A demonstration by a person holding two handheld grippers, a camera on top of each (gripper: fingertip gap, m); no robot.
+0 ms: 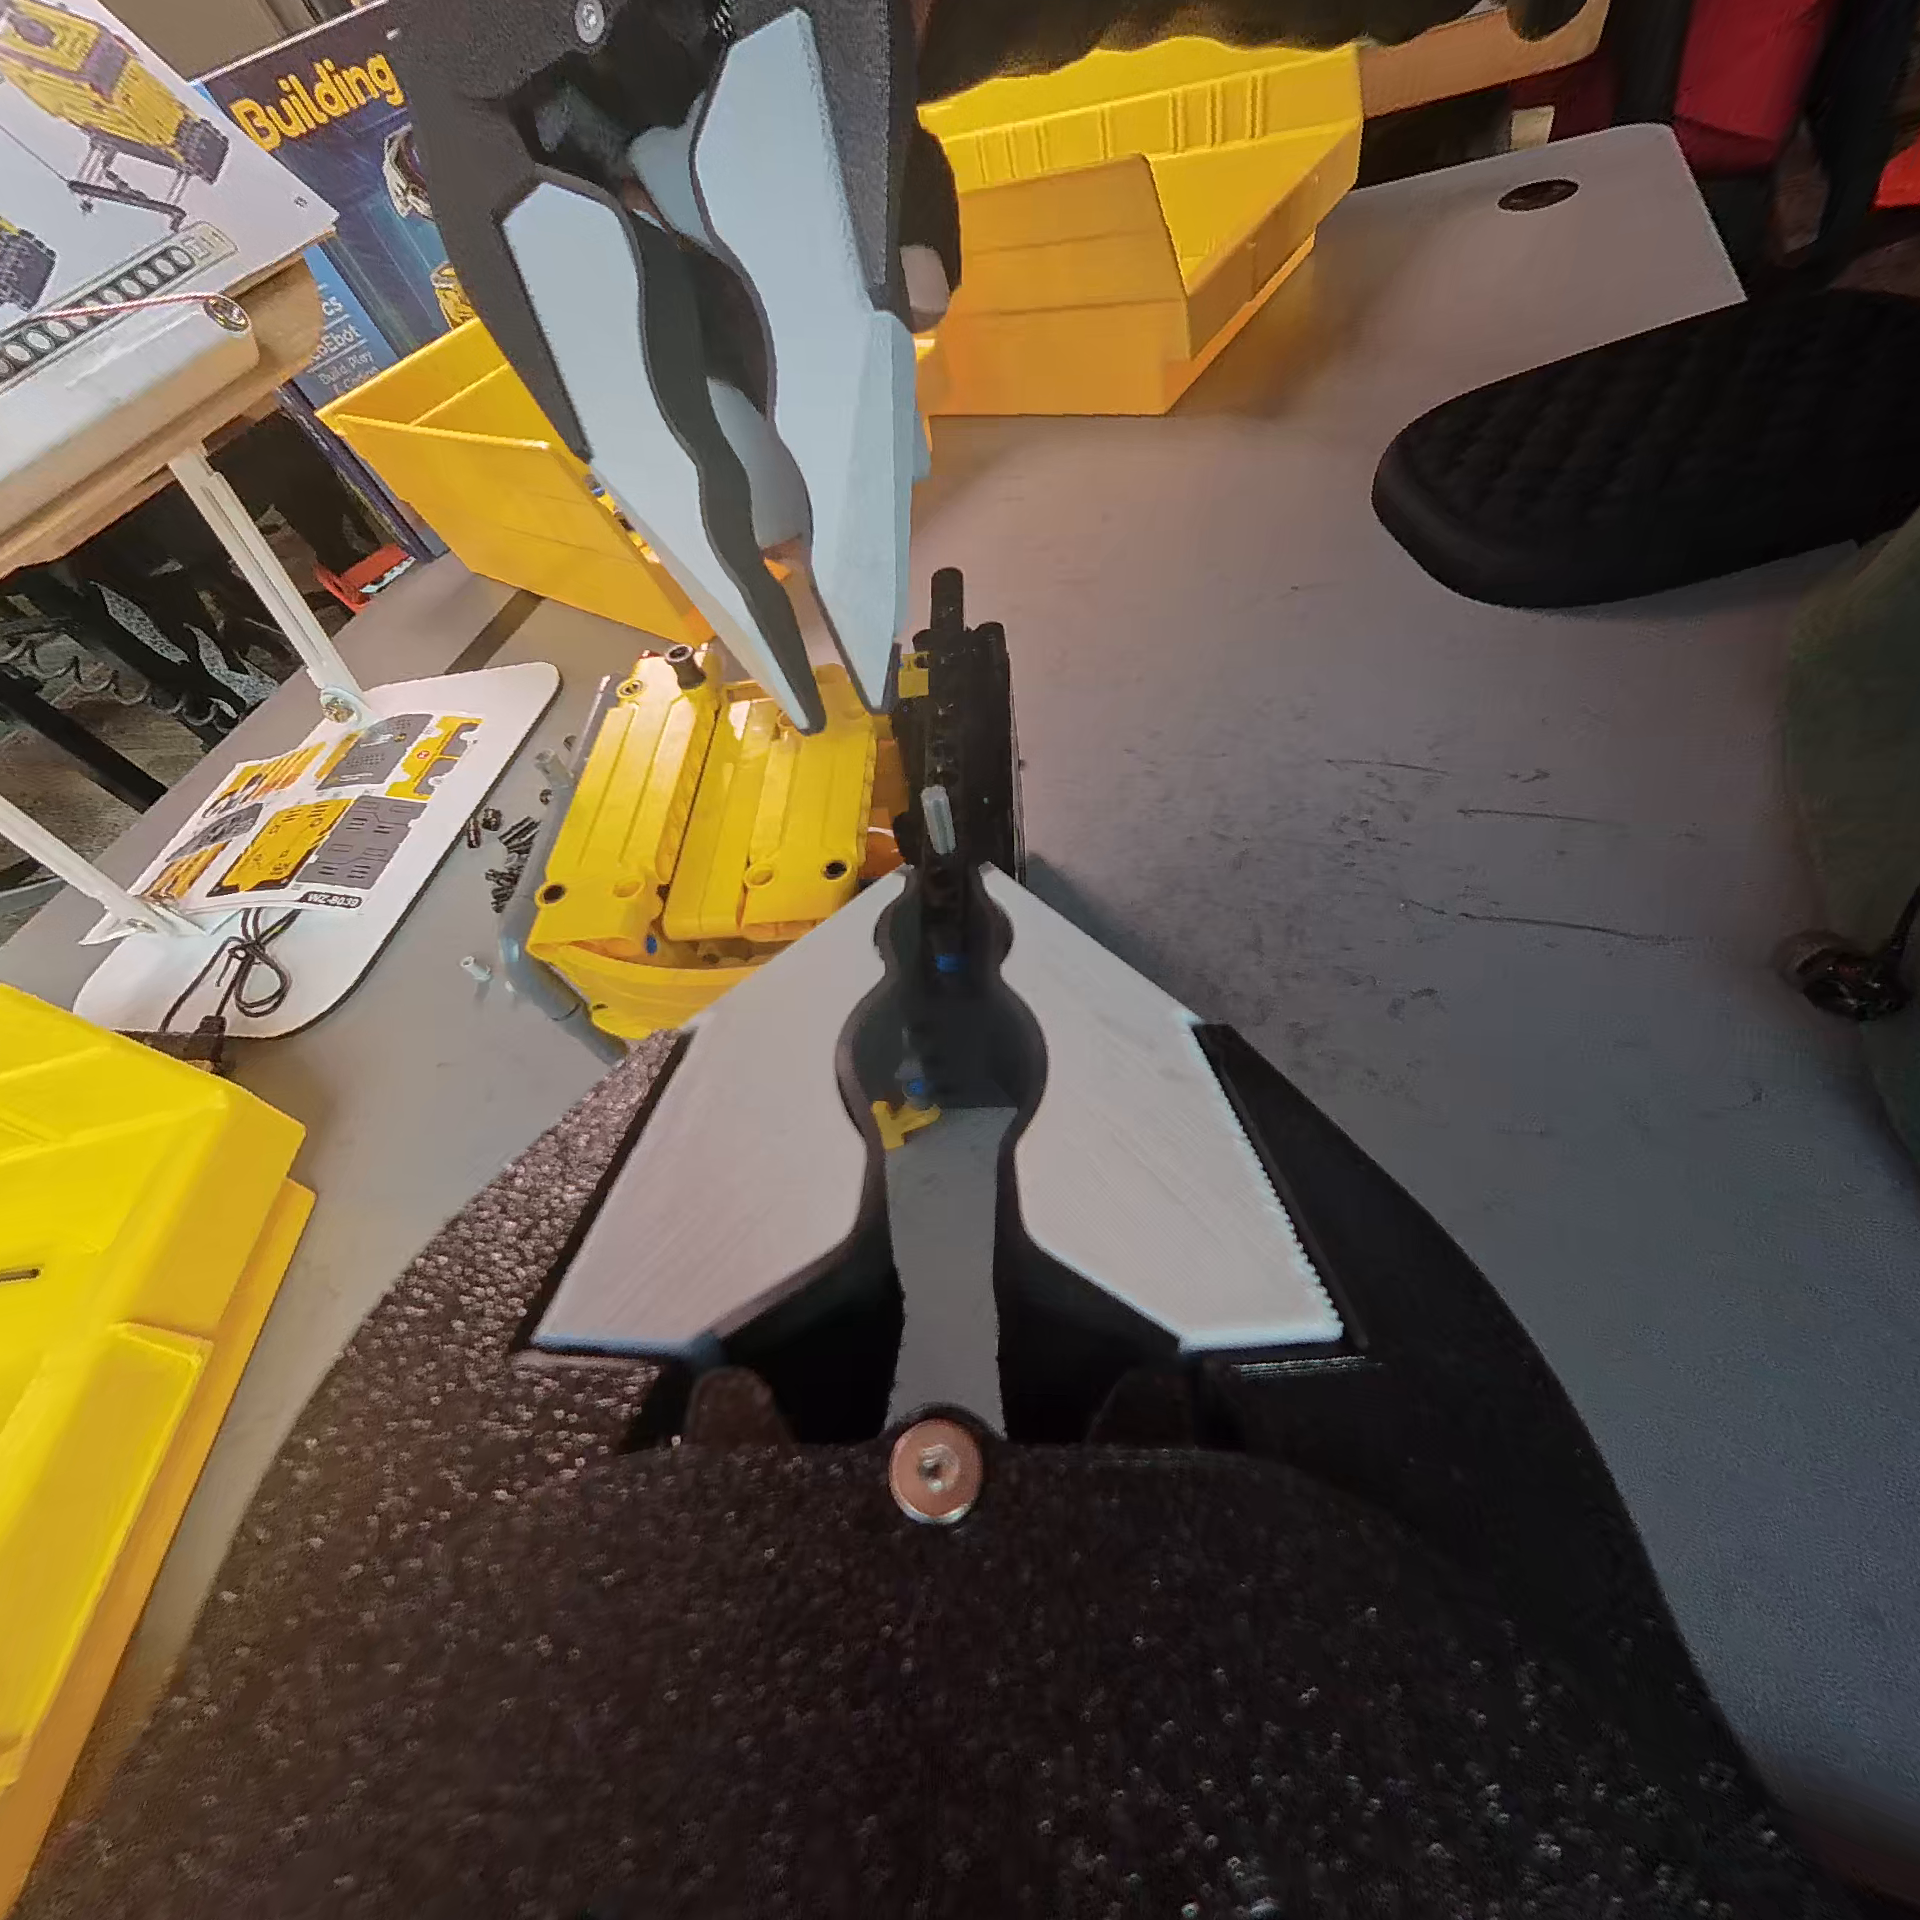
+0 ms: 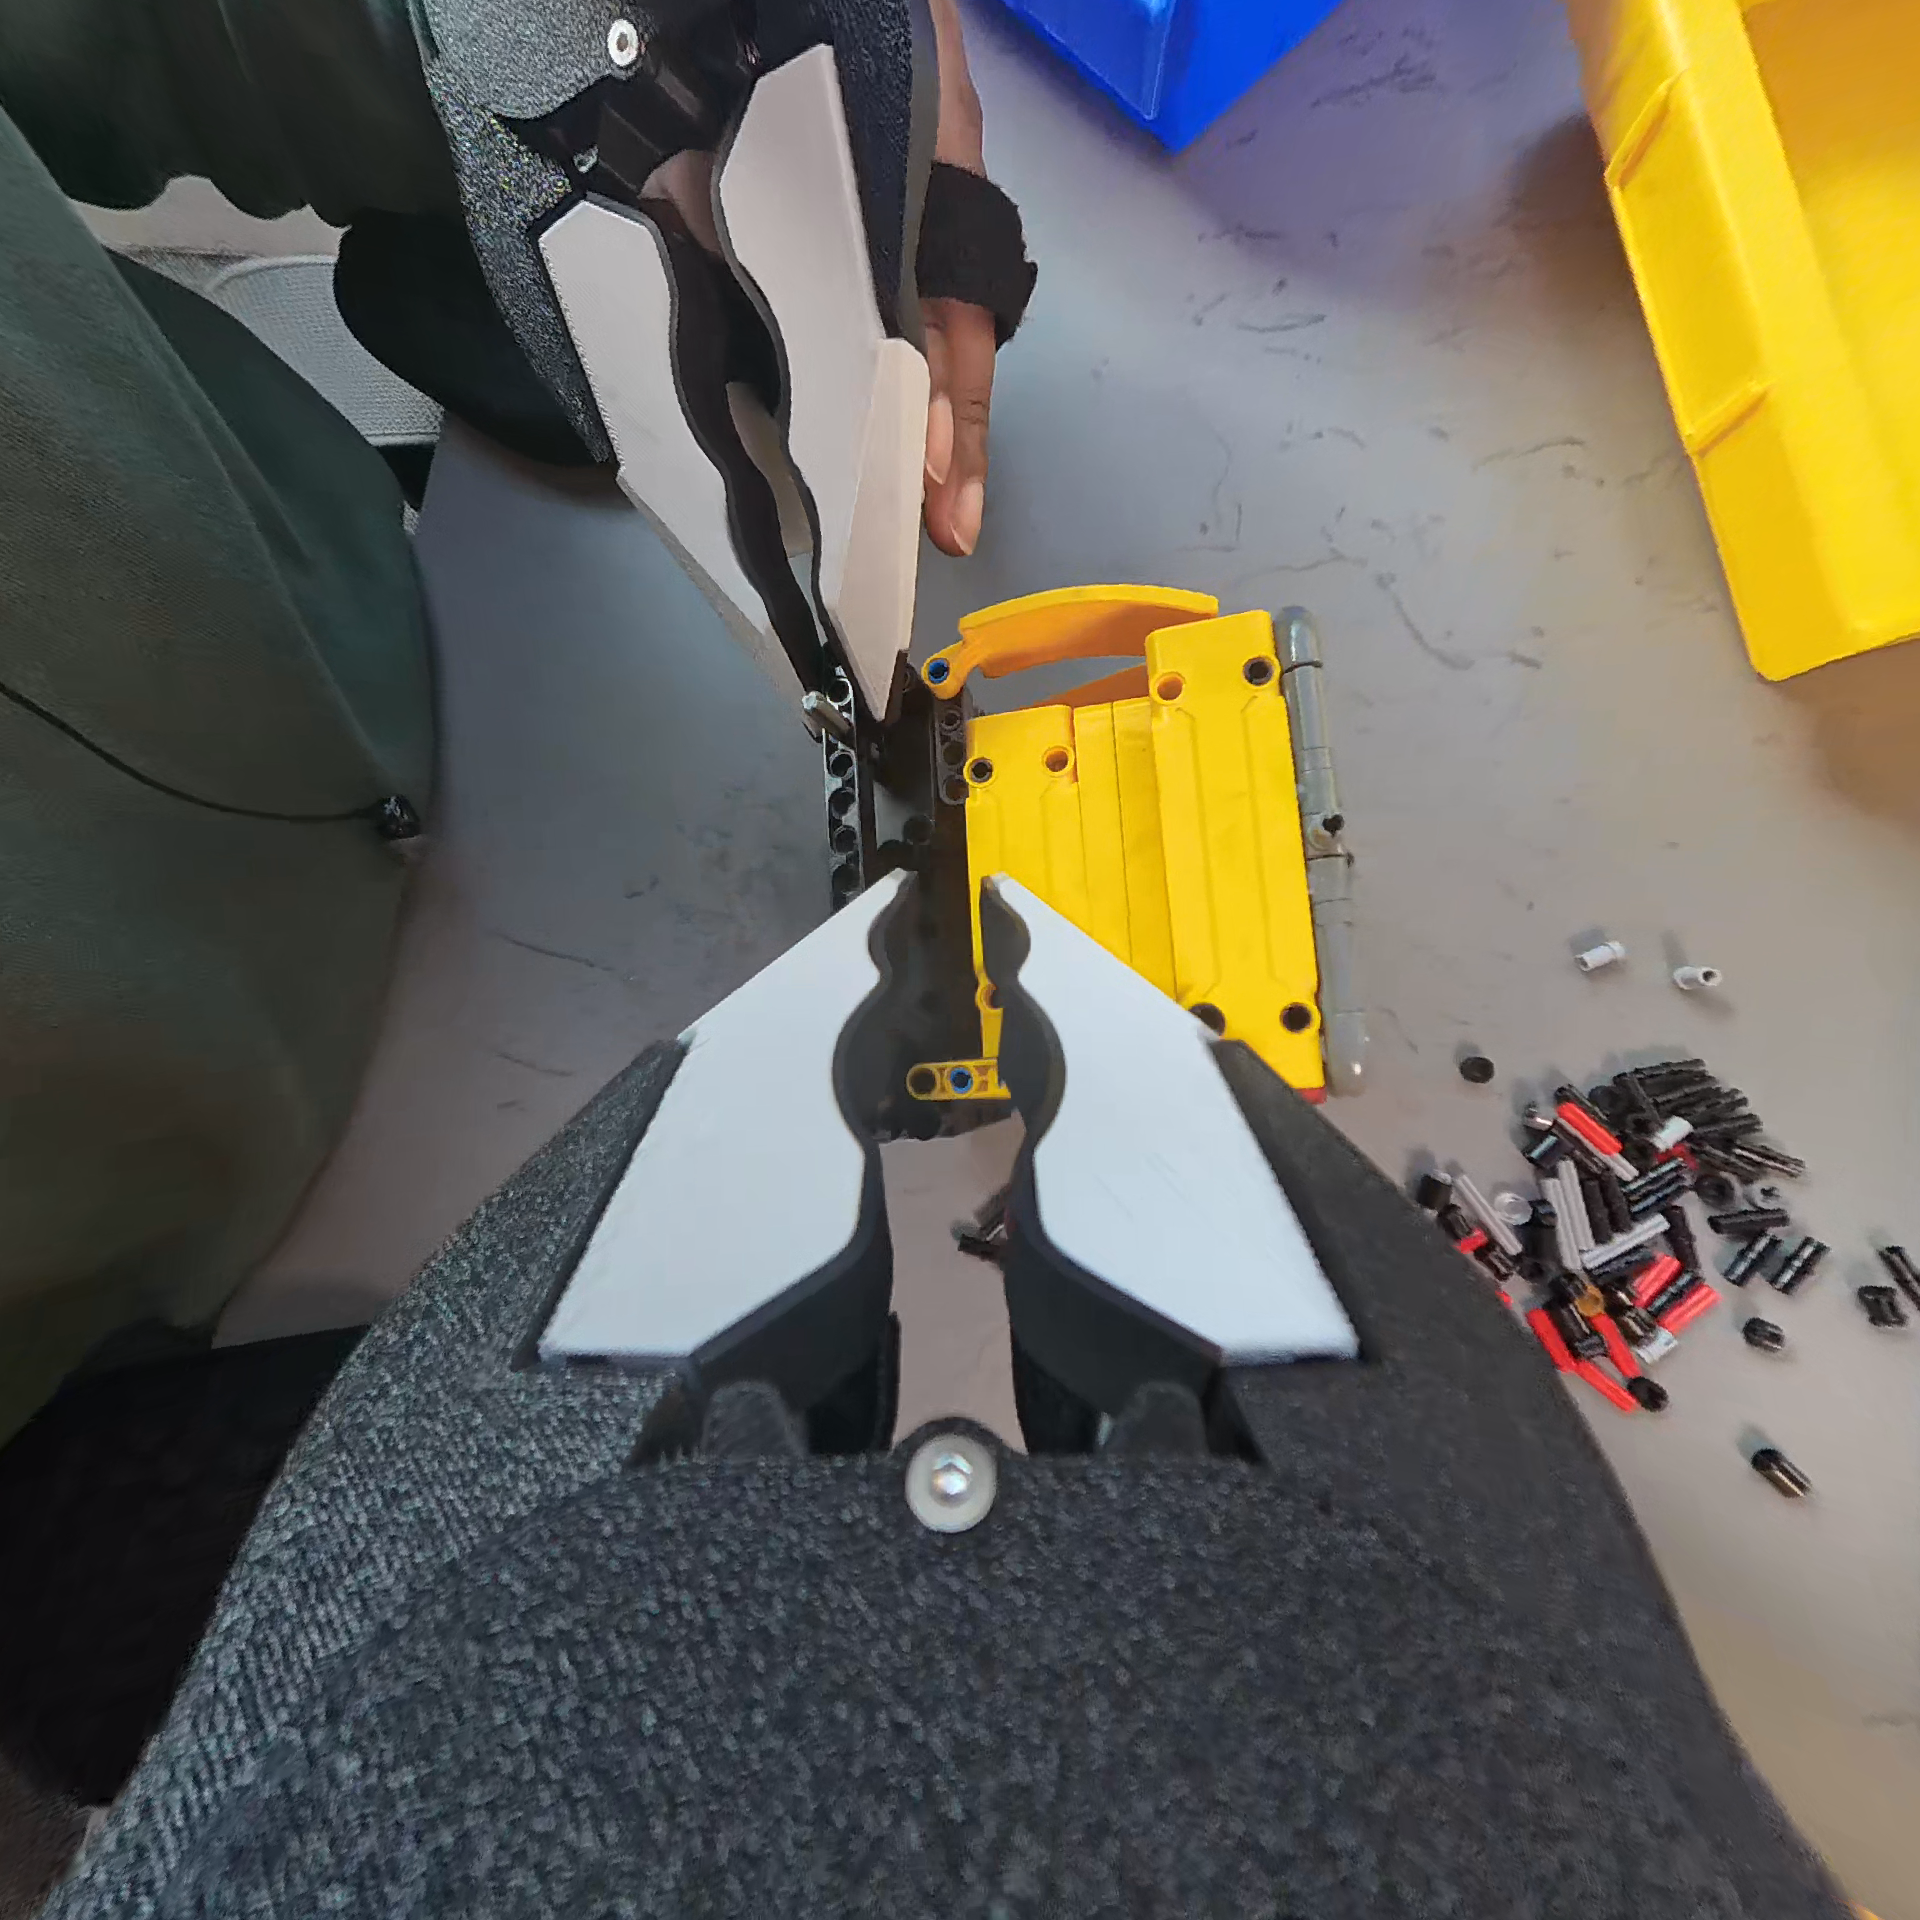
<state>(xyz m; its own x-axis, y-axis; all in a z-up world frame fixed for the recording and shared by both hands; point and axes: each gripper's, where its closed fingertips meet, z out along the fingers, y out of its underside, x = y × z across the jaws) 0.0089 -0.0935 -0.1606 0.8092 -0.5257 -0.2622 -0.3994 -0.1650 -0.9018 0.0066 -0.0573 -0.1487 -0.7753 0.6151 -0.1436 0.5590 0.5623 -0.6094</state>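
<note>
A yellow-panelled building-block model (image 1: pixel 727 821) with a black beam frame (image 1: pixel 961 727) lies on the grey table. My left gripper (image 1: pixel 945 878) is shut on the black frame from the near side. My right gripper (image 1: pixel 847 712) comes down from above, with its tips at the seam between yellow panel and frame. In the right wrist view my right gripper (image 2: pixel 945 881) is closed around the black frame (image 2: pixel 940 790) beside the yellow panels (image 2: pixel 1143 831). The left gripper (image 2: pixel 857 707) grips the frame's far end, by a grey pin.
Yellow bins stand at the back (image 1: pixel 1091 260), near left (image 1: pixel 104 1299) and right (image 2: pixel 1787 312), with a blue bin (image 2: pixel 1164 52) behind. A pile of black, red and grey pins (image 2: pixel 1621 1216) lies right of the model. A stand with an instruction sheet (image 1: pixel 312 810) is on the left. The gap from one gripper's tips to the other's is roughly 5 cm.
</note>
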